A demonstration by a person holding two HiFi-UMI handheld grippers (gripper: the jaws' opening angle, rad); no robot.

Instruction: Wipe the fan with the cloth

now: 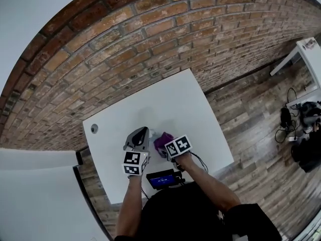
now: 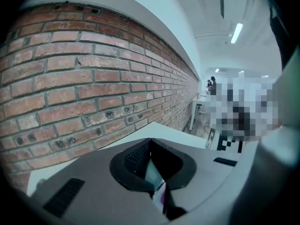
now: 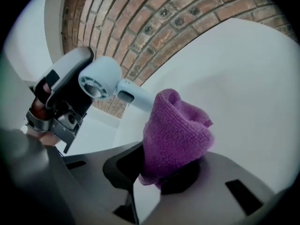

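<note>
Little pale fan (image 3: 100,81) just beside the nose of the left gripper (image 2: 152,172), jaws there squeezed together; hard to tell if held. Purple cloth (image 3: 176,130) pinched tight in the right gripper (image 3: 164,175), close to the fan. Looks like just before wiping: next, bring cloth onto the fan and rub softly. White table (image 1: 190,104) underneath, brick wall (image 1: 150,39) behind, wood floor (image 1: 251,119) around.

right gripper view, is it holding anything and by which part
The right gripper holds the purple cloth, with its jaws shut on the cloth's bunched lower end. The rest stands up loose above them.
</note>
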